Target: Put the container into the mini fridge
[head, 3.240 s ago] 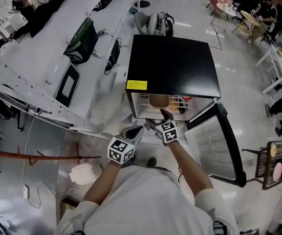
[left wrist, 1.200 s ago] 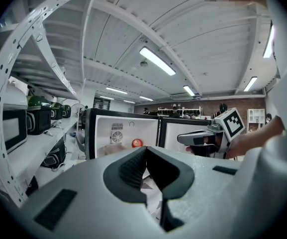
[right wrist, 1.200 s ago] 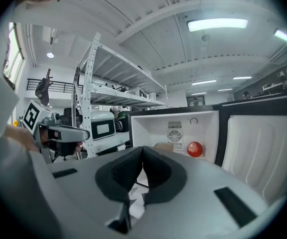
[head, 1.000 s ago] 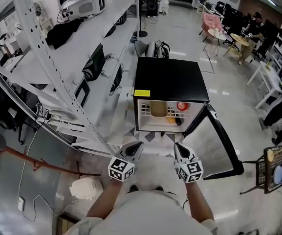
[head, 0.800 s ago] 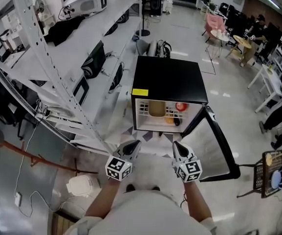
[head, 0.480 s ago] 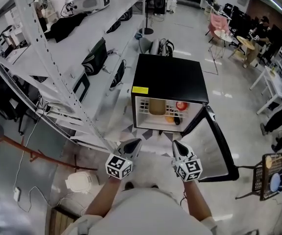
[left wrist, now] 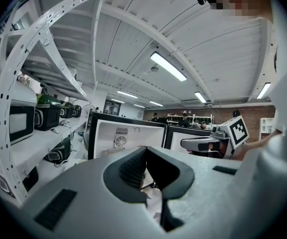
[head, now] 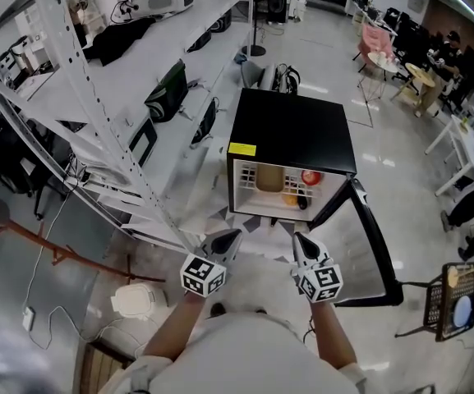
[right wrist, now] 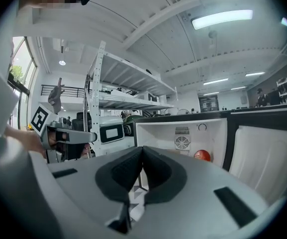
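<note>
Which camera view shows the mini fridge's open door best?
Head view: the whole door shows, swung wide open. The right gripper view shows only part of its white inner panel; the left gripper view shows just a strip of it beside the fridge's interior.

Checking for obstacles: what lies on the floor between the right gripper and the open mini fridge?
Nothing stands there. The head view shows only floor with a grey triangle pattern between the shut right gripper and the mini fridge.
</note>
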Demonstrator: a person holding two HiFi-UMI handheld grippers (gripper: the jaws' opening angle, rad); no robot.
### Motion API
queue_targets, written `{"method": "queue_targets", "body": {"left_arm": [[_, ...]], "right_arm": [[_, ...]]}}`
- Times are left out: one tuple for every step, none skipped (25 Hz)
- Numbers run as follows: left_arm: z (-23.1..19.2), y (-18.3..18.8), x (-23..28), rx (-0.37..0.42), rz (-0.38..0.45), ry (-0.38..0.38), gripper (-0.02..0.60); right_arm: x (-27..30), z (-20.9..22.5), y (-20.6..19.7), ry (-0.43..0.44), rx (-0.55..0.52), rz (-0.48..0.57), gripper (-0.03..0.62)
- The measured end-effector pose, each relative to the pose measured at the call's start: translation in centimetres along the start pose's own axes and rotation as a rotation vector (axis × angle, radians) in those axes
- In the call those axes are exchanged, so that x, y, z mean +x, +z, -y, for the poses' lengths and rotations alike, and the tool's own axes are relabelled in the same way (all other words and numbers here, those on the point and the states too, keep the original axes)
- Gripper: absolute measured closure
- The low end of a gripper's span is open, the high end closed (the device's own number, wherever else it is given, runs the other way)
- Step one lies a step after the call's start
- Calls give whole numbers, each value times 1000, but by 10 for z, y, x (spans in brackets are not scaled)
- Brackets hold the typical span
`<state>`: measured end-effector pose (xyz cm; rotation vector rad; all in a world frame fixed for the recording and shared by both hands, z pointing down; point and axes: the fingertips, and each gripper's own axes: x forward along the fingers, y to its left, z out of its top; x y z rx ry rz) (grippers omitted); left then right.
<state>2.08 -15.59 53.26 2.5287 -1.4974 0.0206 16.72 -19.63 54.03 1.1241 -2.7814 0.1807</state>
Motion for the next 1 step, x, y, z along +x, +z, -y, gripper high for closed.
{"method": "queue_targets", "body": {"left_arm": [[0,0,0,0,-1,1,578]], "right_arm": [[1,0,0,0,1,2,588]]}}
